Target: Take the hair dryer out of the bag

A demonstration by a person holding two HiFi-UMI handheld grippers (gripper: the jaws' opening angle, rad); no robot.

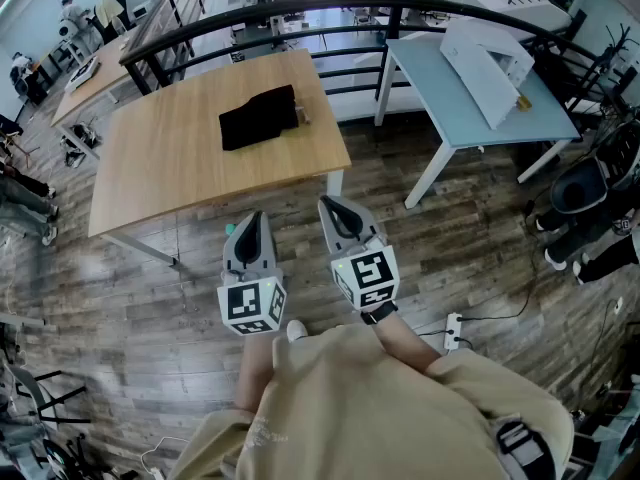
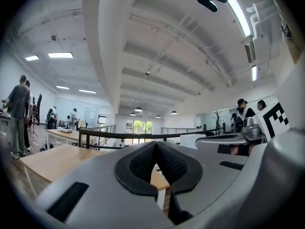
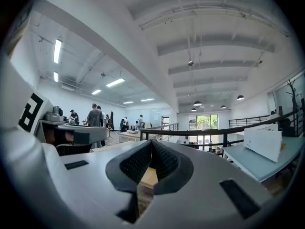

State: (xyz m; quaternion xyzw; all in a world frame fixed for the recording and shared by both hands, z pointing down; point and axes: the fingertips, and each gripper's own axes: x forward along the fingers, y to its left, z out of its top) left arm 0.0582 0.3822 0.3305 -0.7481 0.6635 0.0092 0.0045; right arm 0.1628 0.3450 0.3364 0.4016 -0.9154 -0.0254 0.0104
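L gripper [image 1: 250,220] and R gripper [image 1: 336,208] are both shut tight, pads tip to tip, nothing btwn them. Both are held level and side by side, just off the near edge of the wooden table [image 1: 160,158], over the floor and pointing toward it. L one is off the near edge's right stretch, R one by the near-right corner. Neither touches the table.

Rest, biggest first:

- Dark plank floor [image 1: 130,308] runs all round the wooden table.
- Wooden table top is mostly bare.
- Person's beige top [image 1: 380,408] is on the near side of the wooden table, behind both grippers.
- Pale blue table [image 1: 470,108] stands to the right of the wooden table, w/ a gap btwn the two.
- Black railing [image 1: 330,8] curves along behind the wooden table's far edge.
- White box [image 1: 490,63] lies on the blue table, well right of the wooden table.
- Black bag [image 1: 260,116] lies flat on the wooden table, toward its far-right part, well apart from both grippers.
- Hair dryer can't be made out in any view. There's a small pale bit at the bag's right edge, too small to tell what.
- White power strip [image 1: 452,330] lies on the floor, near side and right of the wooden table, w/ a cable trailing off to the right.
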